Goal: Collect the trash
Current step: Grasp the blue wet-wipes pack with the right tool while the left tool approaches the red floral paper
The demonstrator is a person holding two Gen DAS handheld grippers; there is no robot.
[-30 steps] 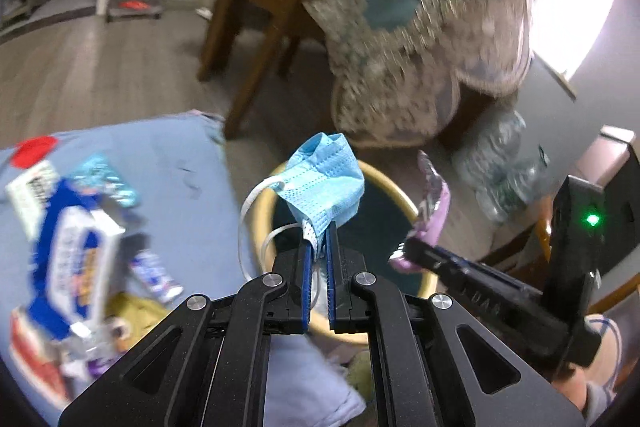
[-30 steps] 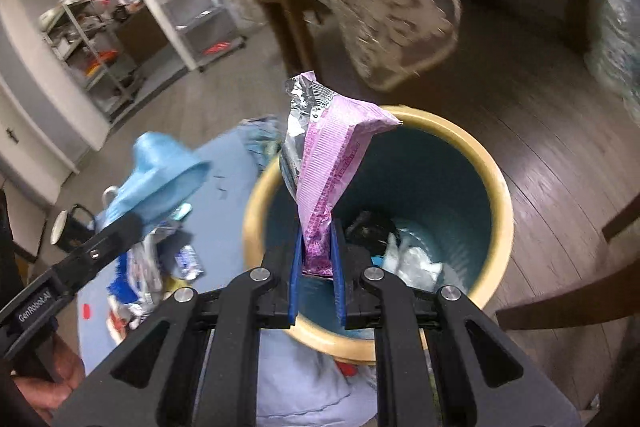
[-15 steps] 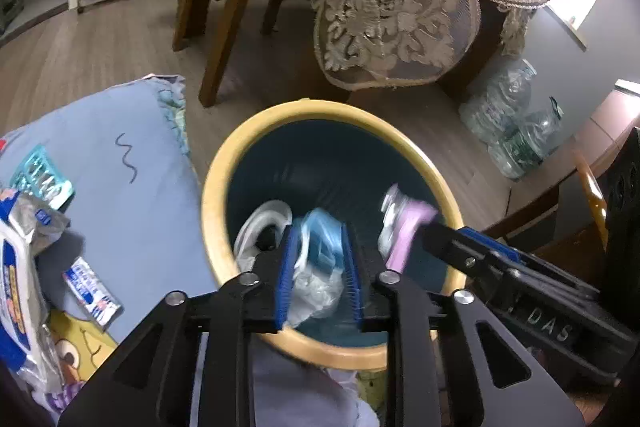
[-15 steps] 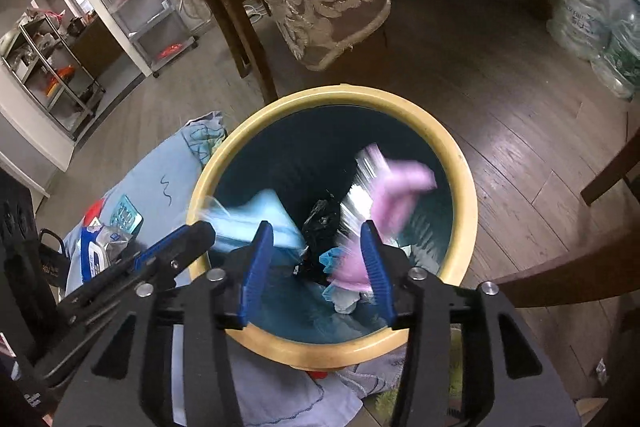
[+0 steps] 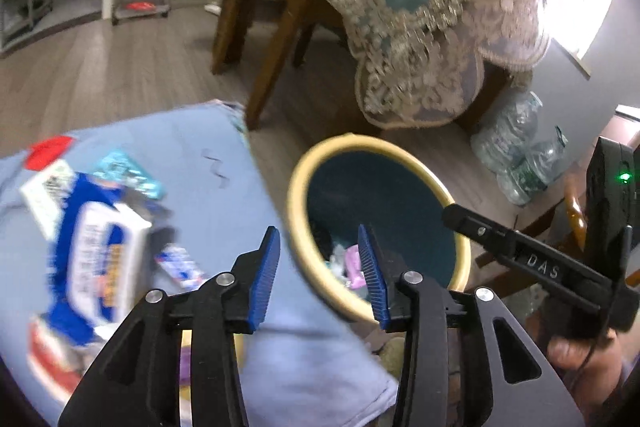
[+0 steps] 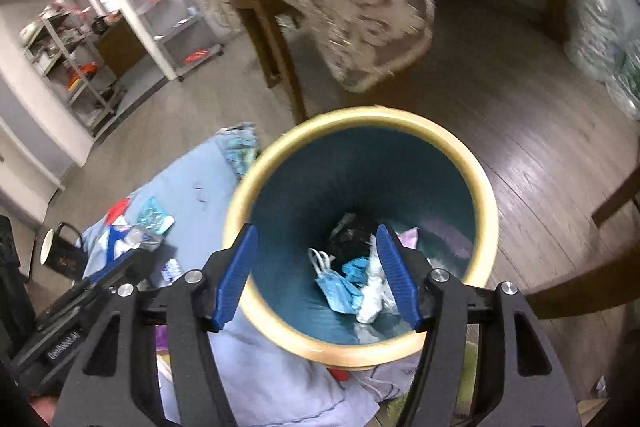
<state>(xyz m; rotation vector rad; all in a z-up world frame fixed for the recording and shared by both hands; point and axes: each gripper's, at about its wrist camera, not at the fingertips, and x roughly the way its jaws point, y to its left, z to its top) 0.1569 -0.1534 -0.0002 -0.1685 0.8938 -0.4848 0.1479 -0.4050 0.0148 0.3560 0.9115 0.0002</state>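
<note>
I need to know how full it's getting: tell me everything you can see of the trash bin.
The trash bin is round and upright, with a thick cream-yellow rim and dark teal inner wall, plastic by its look. It stands on the wood floor, against the blue cloth. Only its bottom is covered: a blue face mask, white crumpled wrappers, a pink wrapper and something black.

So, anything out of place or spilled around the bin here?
Nothing spilled. The blue face mask and pink wrapper lie inside the yellow-rimmed bin. Both the left gripper and right gripper are opening, nothing between their jaws. Wrappers and a wipes pack remain on the blue cloth.
</note>
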